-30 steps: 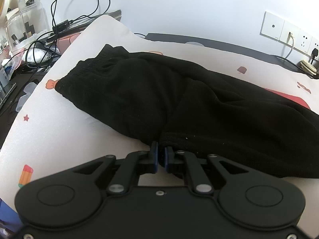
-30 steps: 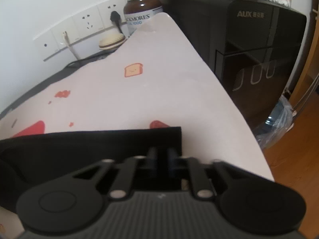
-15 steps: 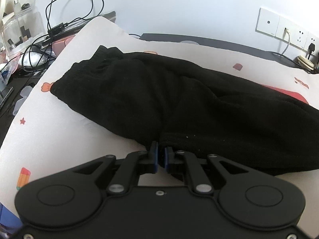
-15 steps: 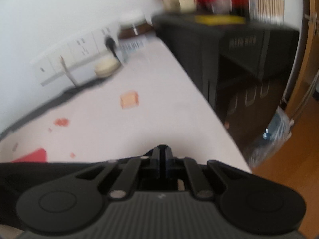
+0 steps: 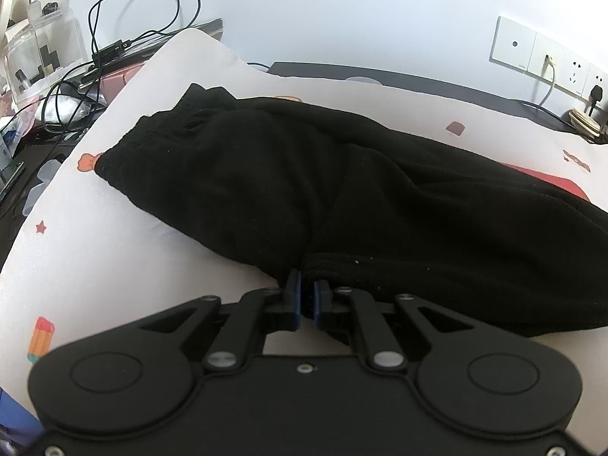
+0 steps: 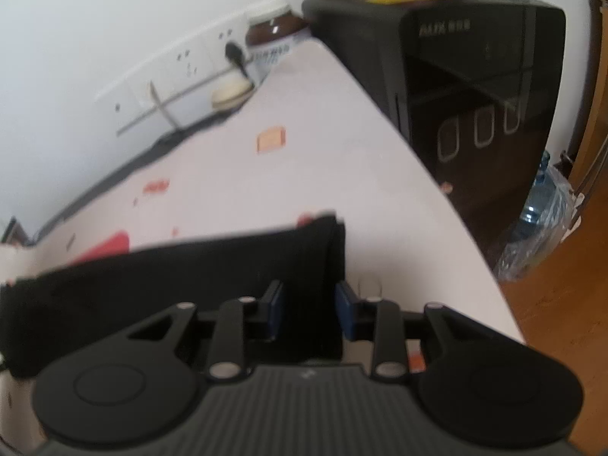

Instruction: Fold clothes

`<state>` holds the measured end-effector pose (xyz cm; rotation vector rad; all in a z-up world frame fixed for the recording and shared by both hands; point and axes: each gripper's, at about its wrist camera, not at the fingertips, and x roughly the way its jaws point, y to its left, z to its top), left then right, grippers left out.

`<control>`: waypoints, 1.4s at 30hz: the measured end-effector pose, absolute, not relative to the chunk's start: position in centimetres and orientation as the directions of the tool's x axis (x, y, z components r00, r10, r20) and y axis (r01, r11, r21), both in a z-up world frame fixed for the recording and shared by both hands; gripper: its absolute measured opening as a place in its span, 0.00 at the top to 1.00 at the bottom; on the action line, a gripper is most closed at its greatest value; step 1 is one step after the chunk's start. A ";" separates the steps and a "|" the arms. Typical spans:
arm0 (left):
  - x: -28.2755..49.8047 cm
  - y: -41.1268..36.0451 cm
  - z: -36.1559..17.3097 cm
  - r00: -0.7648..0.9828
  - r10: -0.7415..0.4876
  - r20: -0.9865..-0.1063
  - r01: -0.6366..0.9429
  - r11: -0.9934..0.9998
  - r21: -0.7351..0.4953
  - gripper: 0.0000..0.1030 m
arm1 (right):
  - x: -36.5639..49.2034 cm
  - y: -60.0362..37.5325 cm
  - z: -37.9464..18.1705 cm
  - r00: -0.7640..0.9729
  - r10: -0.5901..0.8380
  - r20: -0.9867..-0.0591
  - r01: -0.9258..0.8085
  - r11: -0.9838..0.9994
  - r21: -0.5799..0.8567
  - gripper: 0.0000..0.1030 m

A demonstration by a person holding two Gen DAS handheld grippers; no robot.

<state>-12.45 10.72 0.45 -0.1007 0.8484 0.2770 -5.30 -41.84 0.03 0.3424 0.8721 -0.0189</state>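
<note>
A pair of black fleece trousers (image 5: 342,190) lies folded lengthwise on a white patterned mat (image 5: 114,258), waistband at the far left. My left gripper (image 5: 307,296) is shut on the near edge of the trousers at the crotch fold. In the right wrist view the trouser leg end (image 6: 235,266) lies on the mat. My right gripper (image 6: 309,304) is open, its blue-padded fingers (image 6: 347,304) straddling the hem's edge without pinching it. This view is blurred.
Cables (image 5: 114,45) and clear boxes (image 5: 41,57) crowd the far left. Wall sockets (image 5: 551,60) line the back wall. A black AUX appliance (image 6: 475,76) stands beyond the mat's right edge, with a brown jar (image 6: 273,38) and a water bottle (image 6: 547,228) on the floor.
My right gripper was shut on the trouser hem and has now opened, letting the hem go. My left gripper stays shut on the trousers and has barely moved.
</note>
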 end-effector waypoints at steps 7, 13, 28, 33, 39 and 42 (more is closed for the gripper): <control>-12.4 10.9 0.7 0.624 0.194 -0.757 -0.268 0.963 0.026 0.93 | -4.9 -41.9 -1.3 0.640 0.148 -0.754 0.179 0.926 0.333 0.93; -12.6 10.9 0.6 0.628 0.189 -0.755 -0.269 0.963 0.018 0.93 | -6.8 -43.2 0.9 0.621 0.146 -0.770 0.200 0.920 0.336 0.93; -13.1 10.6 0.8 0.625 0.199 -0.754 -0.276 0.961 0.025 0.92 | -8.1 -41.8 -2.0 0.624 0.069 -0.779 0.427 0.804 0.413 0.59; -13.1 10.4 0.9 0.619 0.204 -0.758 -0.274 0.961 0.035 0.92 | -6.3 -40.2 -2.2 0.655 0.046 -0.754 0.405 0.822 0.401 0.78; -12.8 10.2 1.3 0.599 0.188 -0.778 -0.266 0.964 0.028 0.92 | -3.6 -39.4 -2.1 0.649 0.035 -0.760 0.350 0.873 0.339 0.86; -12.8 9.7 1.5 0.595 0.168 -0.786 -0.251 0.968 0.016 0.90 | -2.9 -41.3 -1.6 0.650 0.006 -0.760 0.353 0.883 0.309 0.87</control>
